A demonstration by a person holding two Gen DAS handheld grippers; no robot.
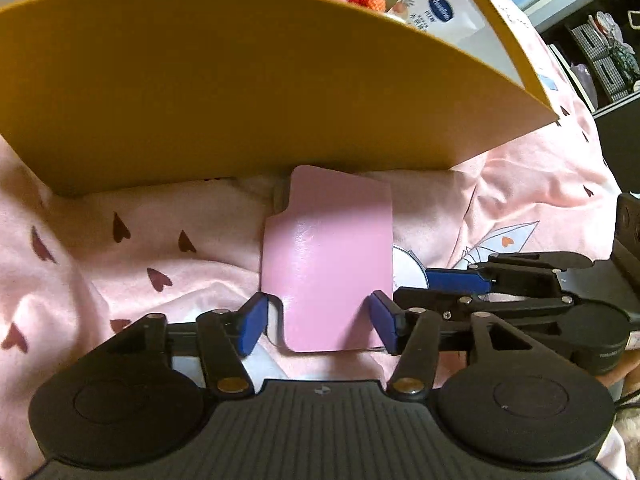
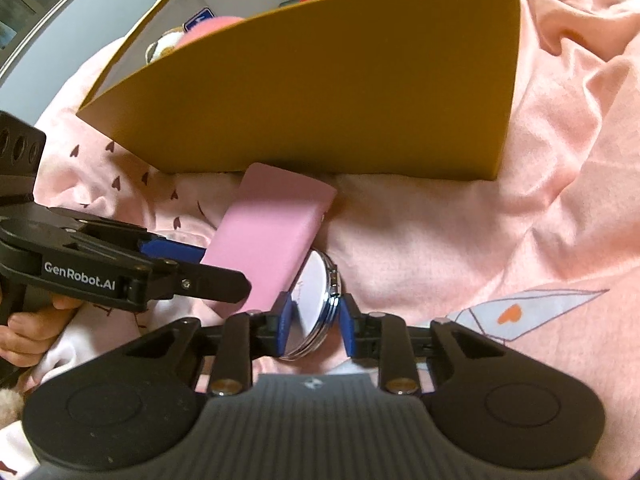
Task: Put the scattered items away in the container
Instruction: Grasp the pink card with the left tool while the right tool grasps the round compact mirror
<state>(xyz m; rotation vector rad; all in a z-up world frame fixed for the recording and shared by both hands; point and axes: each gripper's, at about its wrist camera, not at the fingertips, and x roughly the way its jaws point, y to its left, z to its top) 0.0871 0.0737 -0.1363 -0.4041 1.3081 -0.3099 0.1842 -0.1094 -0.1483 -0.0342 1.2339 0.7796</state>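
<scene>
Black grippers (image 1: 318, 322), blue fingers (image 2: 350, 330), brass screws, white "GenRobot.AI" lettering.

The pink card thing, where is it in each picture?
Left wrist view: the pink card lies at the centre, in front of the box, its near end between the left tongs.
Right wrist view: the pink card sits left of centre, slanting from the box down towards the round mirror.
Shared landmark: the yellow box just behind the card.

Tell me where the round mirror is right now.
In the right wrist view the round mirror stands on edge between the right gripper pads, beside the pink card holder, in front of the yellow box.
</scene>
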